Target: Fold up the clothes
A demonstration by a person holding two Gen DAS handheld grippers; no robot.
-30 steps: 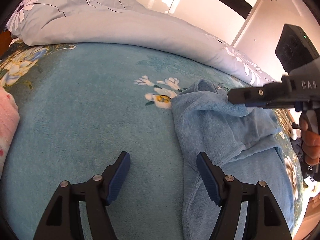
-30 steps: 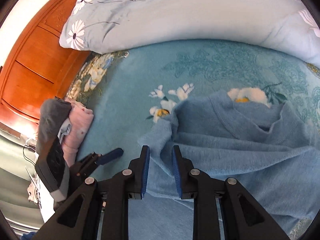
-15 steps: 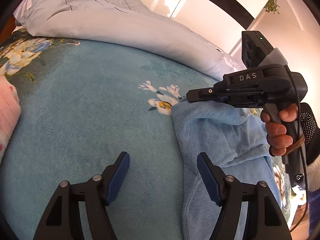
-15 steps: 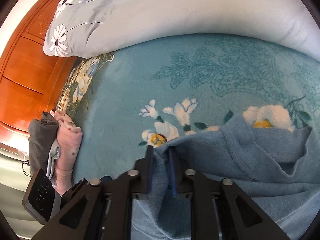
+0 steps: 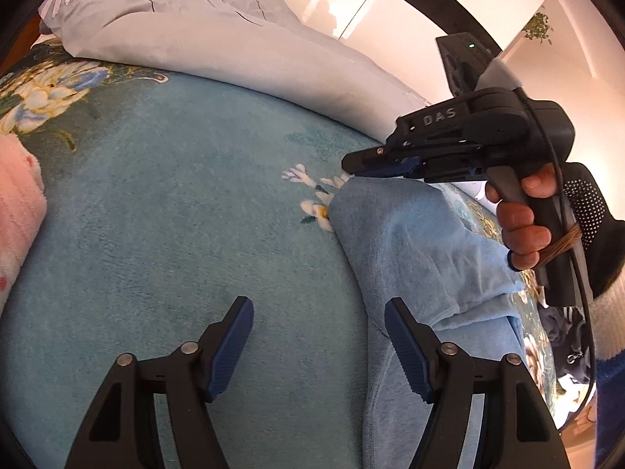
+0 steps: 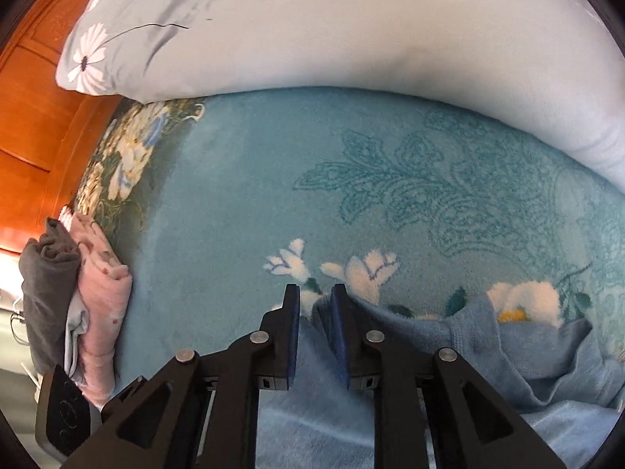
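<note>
A light blue fleece garment (image 5: 422, 258) lies crumpled on the teal floral bedspread (image 5: 175, 195). My left gripper (image 5: 318, 312) hovers open low over the bed, its right finger above the garment's left edge and nothing between the pads. My right gripper (image 6: 315, 293) points down at the garment's far corner (image 6: 508, 351). Its jaws are opening: a narrow gap shows, with the cloth's corner lying against the right pad only. In the left wrist view the right gripper (image 5: 353, 166) sits just above that corner, held by a gloved hand (image 5: 523, 226).
A pale blue daisy-print duvet (image 6: 351, 31) bulges along the far side of the bed. Folded pink (image 6: 101, 285) and grey clothes (image 6: 47, 285) are stacked at the left edge by a wooden panel (image 6: 27, 117). Dark clothing (image 5: 566, 336) lies off the right side.
The right gripper travelled leftward over the garment, closed on its corner and carried it toward the white flowers, then parted its jaws slightly. The left gripper stayed put, open.
</note>
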